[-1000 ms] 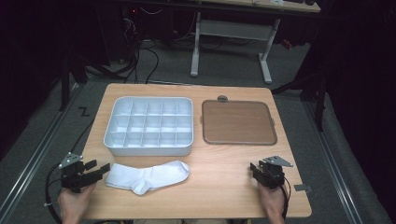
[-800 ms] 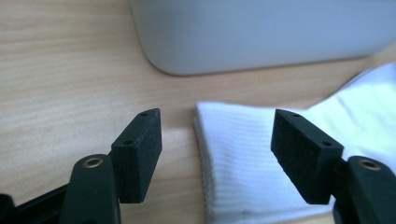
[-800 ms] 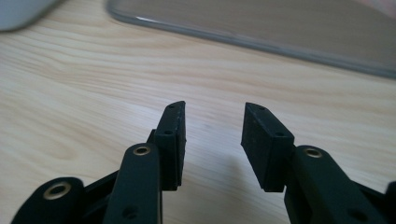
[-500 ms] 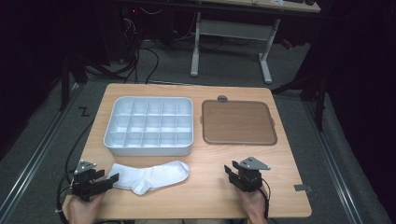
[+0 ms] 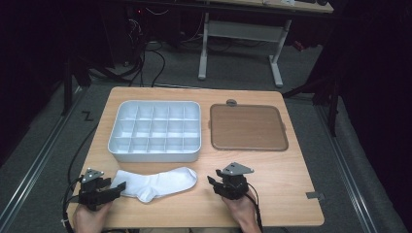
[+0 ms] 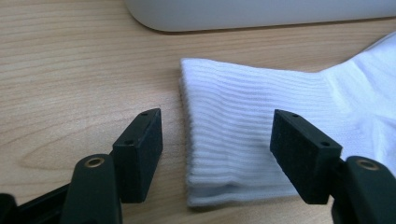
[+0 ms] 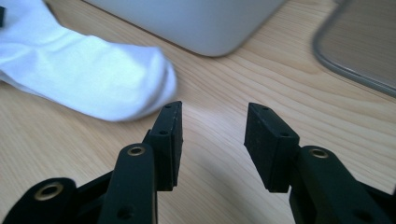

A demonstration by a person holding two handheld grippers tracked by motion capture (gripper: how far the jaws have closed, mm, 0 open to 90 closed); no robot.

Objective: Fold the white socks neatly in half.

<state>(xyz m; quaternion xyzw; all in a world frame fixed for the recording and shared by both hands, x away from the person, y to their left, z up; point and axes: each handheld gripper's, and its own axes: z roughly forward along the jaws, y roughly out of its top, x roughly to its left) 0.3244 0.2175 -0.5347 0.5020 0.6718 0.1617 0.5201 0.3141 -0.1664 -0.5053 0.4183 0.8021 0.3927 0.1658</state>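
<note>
Nothing is gripped yet; the left gripper has wide fingers straddling the sock cuff. The right gripper, fingers just opening on nothing, has the toe just beyond them; the lift remains.

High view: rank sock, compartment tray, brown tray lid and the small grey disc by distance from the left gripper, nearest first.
From the left gripper:
1. White sock, right beside it, cuff at the jaws.
2. Compartment tray, just beyond the sock.
3. Brown lid, far right of the tray.
4. Grey disc, at the lid's far edge; close to the lid's rank.
</note>
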